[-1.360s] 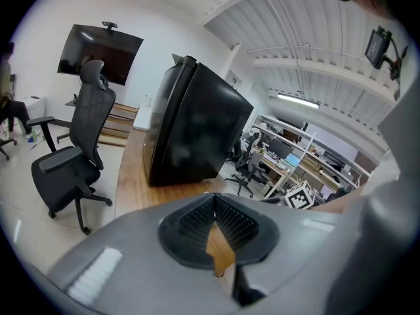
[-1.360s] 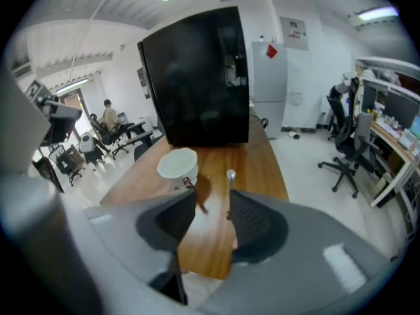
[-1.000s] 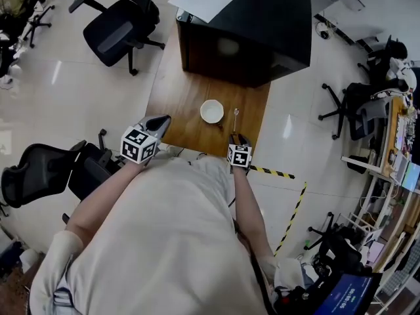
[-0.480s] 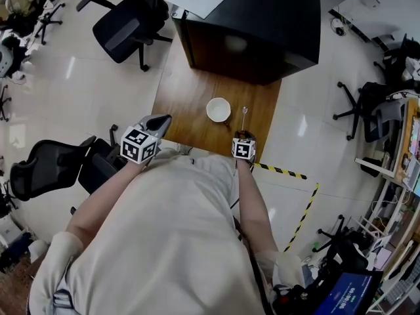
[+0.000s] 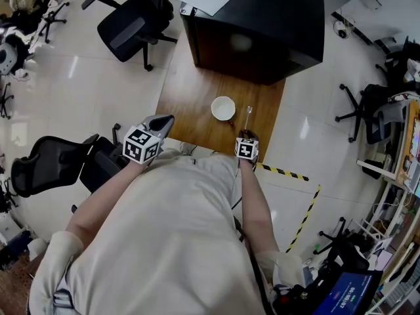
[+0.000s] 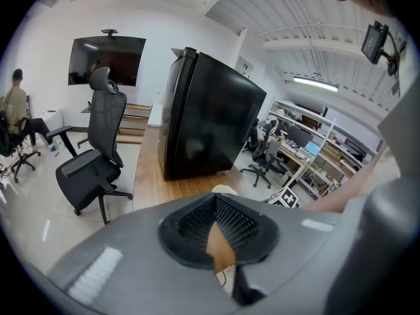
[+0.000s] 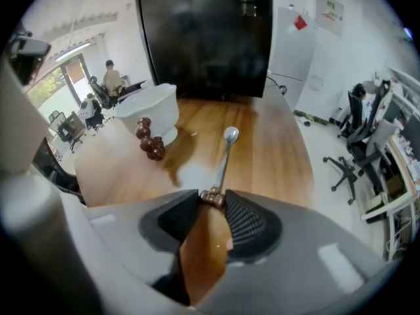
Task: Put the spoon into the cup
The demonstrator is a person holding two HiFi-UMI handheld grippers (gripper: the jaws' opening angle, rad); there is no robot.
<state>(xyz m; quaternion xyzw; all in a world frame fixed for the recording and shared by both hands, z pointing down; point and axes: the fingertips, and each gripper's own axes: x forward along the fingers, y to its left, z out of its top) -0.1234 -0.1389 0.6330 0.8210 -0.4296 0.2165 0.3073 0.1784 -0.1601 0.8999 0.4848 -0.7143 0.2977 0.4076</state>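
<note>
The left hand-held gripper (image 5: 162, 122) hangs over the near left edge of the worktop (image 5: 190, 104), well apart from the task items; its jaws stand slightly apart and hold nothing. The cup (image 5: 223, 107), white and upright, stands near the middle of the worktop, with a string of dark beads (image 7: 148, 140) at its near side. The spoon (image 7: 225, 155) lies flat on the worktop just right of the cup, bowl pointing away and handle end toward the person. The right hand-held gripper (image 7: 213, 199) points steeply down at that handle end; its jaws have just been closing, the brown handle tip sits between them, and the pads appear to clamp it. The spoon is not yet lifted. Hazards from this state:

- The grip takes only the very end of the handle, so the spoon can pivot or slip out when raised, because the long shaft and bowl hang well beyond the pads.
- A tilted spoon can strike the cup rim on the swing left and tip or push the cup.
- A low transfer path can catch the beads.
- If the pads also bear on the worktop, the lift can drag the handle instead of raising it.
</note>
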